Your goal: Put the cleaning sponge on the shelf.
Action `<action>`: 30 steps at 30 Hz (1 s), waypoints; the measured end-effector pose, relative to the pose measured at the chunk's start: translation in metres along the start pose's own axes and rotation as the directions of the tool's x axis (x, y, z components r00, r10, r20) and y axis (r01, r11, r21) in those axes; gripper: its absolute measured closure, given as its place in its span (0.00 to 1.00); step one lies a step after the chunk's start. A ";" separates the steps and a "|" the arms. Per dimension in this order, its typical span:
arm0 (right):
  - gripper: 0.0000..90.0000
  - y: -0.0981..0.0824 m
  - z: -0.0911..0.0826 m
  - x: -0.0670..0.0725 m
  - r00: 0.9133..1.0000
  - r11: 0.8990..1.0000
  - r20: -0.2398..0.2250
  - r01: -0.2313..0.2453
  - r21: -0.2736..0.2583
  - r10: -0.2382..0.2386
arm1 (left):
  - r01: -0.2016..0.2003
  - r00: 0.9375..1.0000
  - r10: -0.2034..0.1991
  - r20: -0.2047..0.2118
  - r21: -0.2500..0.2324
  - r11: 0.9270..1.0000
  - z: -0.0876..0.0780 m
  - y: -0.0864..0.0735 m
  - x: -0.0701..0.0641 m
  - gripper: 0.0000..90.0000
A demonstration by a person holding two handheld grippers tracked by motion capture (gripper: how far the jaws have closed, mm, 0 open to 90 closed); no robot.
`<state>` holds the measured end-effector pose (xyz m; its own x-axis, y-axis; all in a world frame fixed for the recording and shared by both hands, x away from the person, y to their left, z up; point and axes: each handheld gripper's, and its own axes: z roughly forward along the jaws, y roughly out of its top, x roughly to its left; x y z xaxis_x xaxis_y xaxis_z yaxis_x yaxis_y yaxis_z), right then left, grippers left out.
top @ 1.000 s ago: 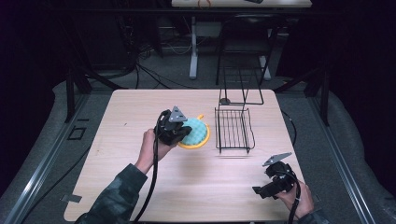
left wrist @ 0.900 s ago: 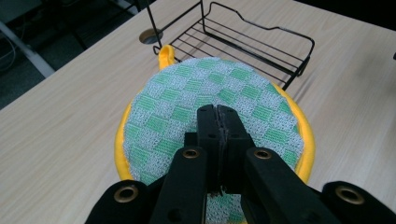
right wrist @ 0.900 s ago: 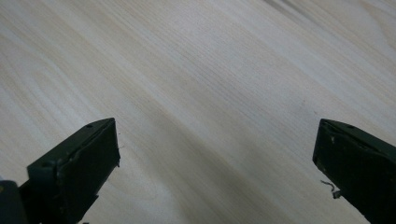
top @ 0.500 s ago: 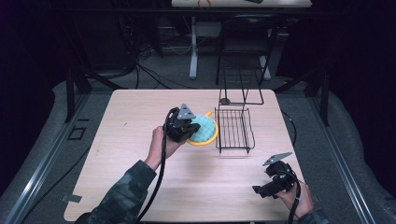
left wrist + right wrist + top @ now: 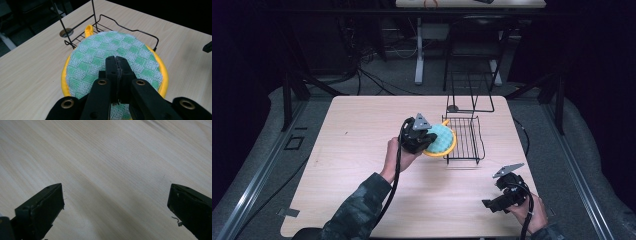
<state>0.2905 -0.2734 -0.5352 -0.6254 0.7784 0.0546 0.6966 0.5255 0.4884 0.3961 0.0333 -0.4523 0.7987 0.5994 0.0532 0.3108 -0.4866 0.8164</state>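
A round pot holder (image 5: 439,139) (image 5: 112,53), green-and-white checked with a yellow rim and loop, hangs above the table. My left gripper (image 5: 428,138) (image 5: 116,61) is shut on its near edge and holds it at the left side of a black wire rack (image 5: 464,139) (image 5: 105,23). The pot holder's far edge overlaps the rack's left rail in the high view. My right gripper (image 5: 488,204) (image 5: 116,202) stands open near the table's front right, pointing down at bare wood with nothing between its jaws.
A taller black wire frame (image 5: 469,87) stands behind the rack at the table's back edge, with a round hole (image 5: 66,32) in the tabletop beside it. The wooden table (image 5: 357,145) is bare on the left. Dark floor and cables surround it.
My left gripper has carried the pot holder to the right and up, from the table's middle to the rack's left side. The right gripper has stayed in place.
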 end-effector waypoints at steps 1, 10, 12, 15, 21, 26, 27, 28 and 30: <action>0.00 0.000 0.000 0.000 1.000 1.000 0.000 0.000 0.000 0.000 | -0.004 1.000 0.004 0.005 0.001 1.000 0.001 0.000 -0.001 0.99; 0.00 0.000 0.000 0.000 1.000 1.000 0.005 0.003 -0.003 -0.003 | 0.012 1.000 -0.012 0.013 -0.013 1.000 0.016 -0.004 -0.005 0.99; 0.00 0.000 0.001 0.000 1.000 1.000 0.002 0.007 0.002 -0.007 | 0.014 1.000 -0.013 0.020 -0.010 1.000 0.018 -0.004 -0.006 0.99; 0.00 0.000 0.000 0.000 1.000 1.000 0.007 0.012 -0.004 -0.012 | 0.015 1.000 -0.014 0.019 -0.017 1.000 0.021 -0.003 -0.008 0.99; 0.00 -0.001 -0.001 -0.001 1.000 1.000 0.001 0.003 0.001 -0.003 | 0.034 0.999 -0.033 0.013 -0.027 0.999 0.032 -0.005 -0.006 0.99; 0.01 0.000 -0.001 -0.001 1.000 1.000 0.001 0.002 0.004 -0.002 | 0.056 0.998 -0.055 0.017 -0.042 0.998 0.037 -0.006 -0.003 0.99; 0.01 0.000 -0.001 -0.001 1.000 1.000 0.001 0.002 0.004 -0.002 | 0.059 0.998 -0.058 0.015 -0.042 0.997 0.038 -0.006 -0.003 0.99; 0.01 0.000 -0.001 -0.001 1.000 1.000 0.001 0.001 0.004 -0.001 | 0.064 0.998 -0.063 0.015 -0.045 0.997 0.040 -0.007 -0.002 0.99; 0.01 -0.001 -0.001 -0.001 1.000 1.000 0.002 0.001 0.004 -0.001 | 0.071 0.997 -0.070 0.011 -0.055 0.996 0.043 -0.007 -0.002 0.99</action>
<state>0.2903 -0.2745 -0.5350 -0.6257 0.7783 0.0527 0.6973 0.5278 0.4849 0.4147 0.0082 -0.4831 0.7803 0.6253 -0.0101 0.3375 -0.4074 0.8486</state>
